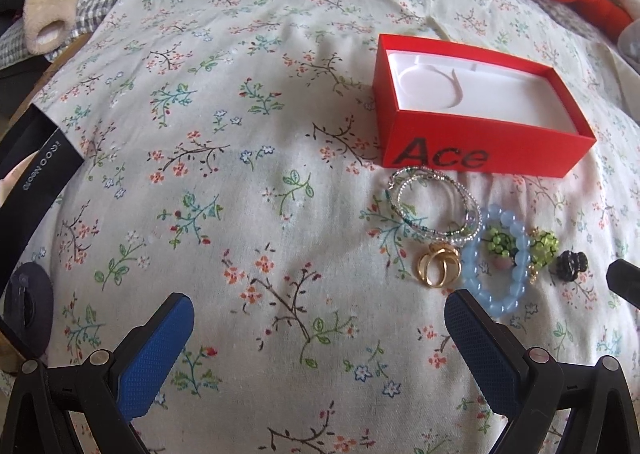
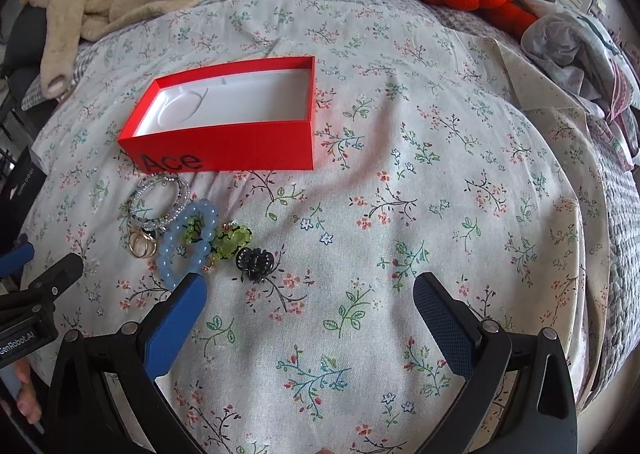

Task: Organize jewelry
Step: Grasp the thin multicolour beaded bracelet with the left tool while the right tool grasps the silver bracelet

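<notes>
Above the flowered sheet [image 2: 420,190] you hold both grippers, left gripper [image 1: 320,322] and right gripper [image 2: 310,300], with fingers wide apart and empty. Just beyond them lie the blue bracelet [image 1: 472,278], gold rings [image 1: 438,266] and black clip [image 2: 254,263], near the red box [image 2: 224,114].

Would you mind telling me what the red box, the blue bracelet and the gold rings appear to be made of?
Red box: likely matte cardboard, judging by its thin flat walls, with a white moulded liner. Blue bracelet: translucent glossy beads, glass or plastic; I cannot tell which. Gold rings: shiny gold-coloured metal, by their bright reflections.
</notes>
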A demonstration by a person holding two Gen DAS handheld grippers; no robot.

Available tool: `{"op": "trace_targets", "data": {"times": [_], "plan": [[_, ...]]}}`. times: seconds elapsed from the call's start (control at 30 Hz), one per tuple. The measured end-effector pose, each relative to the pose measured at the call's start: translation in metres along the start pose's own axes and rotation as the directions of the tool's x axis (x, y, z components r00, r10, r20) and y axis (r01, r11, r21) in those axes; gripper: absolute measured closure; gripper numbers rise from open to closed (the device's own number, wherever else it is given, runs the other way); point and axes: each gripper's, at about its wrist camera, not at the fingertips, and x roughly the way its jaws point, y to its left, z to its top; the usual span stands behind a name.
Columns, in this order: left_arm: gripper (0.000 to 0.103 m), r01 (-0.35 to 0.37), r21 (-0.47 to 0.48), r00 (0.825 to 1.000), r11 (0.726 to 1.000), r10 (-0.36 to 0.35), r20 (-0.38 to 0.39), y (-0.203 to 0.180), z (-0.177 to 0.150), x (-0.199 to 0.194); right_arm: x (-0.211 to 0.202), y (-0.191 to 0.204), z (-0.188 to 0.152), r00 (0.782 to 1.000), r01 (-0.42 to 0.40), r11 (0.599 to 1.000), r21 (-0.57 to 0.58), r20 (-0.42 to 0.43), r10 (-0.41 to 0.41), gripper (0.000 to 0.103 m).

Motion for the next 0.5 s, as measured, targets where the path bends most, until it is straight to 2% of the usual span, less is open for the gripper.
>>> {"op": "trace_targets", "data": {"times": [0.13,0.27,0.37,0.5], "plan": [[0.0,0.043,-0.001,0.999,0.999,-0.043,-0.024,0.002,0.014,0.008,0.006,0.003,0.014,0.998,-0.056,0.998,-0.019,-0.024,0.056,0.0],[0.001,0.124,-0.016,0.992,0.992,-0.124,-0.023,0.001,0.028,0.014,0.012,0.01,0.028,0.99,-0.135,0.99,-0.03,-0.038,0.134,0.0],[0.014,0.178,-0.057,0.984,0.982,-0.179,-0.016,0.005,0.038,0.022,0.019,0.015,0.039,0.972,-0.229,0.973,-0.013,-0.054,0.228,0.011],[0.033,0.262,-0.156,0.962,0.952,-0.271,-0.038,0.015,0.047,0.043,0.034,0.019,0.047,0.946,-0.314,0.949,0.023,-0.077,0.315,0.037]]}}
